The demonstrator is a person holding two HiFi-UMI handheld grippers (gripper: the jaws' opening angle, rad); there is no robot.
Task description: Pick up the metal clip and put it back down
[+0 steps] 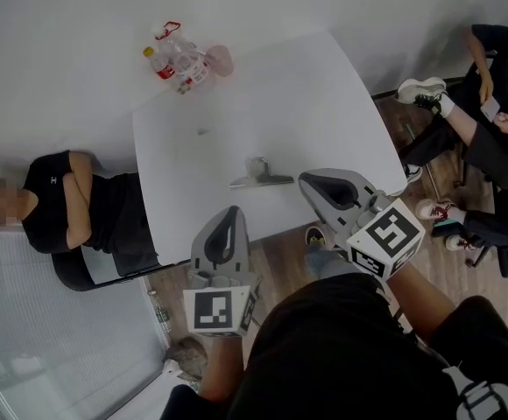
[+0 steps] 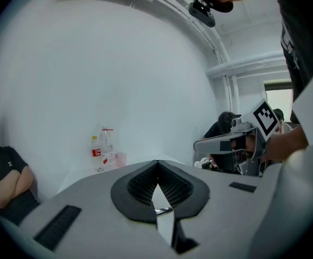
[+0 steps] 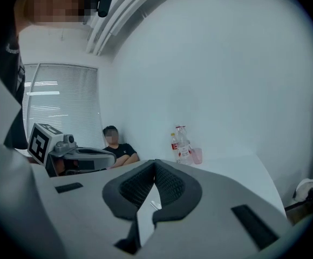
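Note:
The metal clip [image 1: 260,175] lies on the white table [image 1: 324,94], a little in from its near edge. My left gripper [image 1: 232,210] hangs over the near edge, just short and left of the clip, shut with nothing in it. On the other side my right gripper [image 1: 307,180] is level with the clip and just to its right, also shut and empty. A sliver of the clip [image 2: 162,210] shows through the window behind the touching tips in the left gripper view. The clip [image 3: 154,204] shows the same way in the right gripper view.
Water bottles [image 1: 177,59] and a pink cup [image 1: 221,59] stand at the table's far corner. A person with folded arms [image 1: 70,204] sits by the table's left side. Other seated people [image 1: 490,138] are to the right. A wood floor lies below the near edge.

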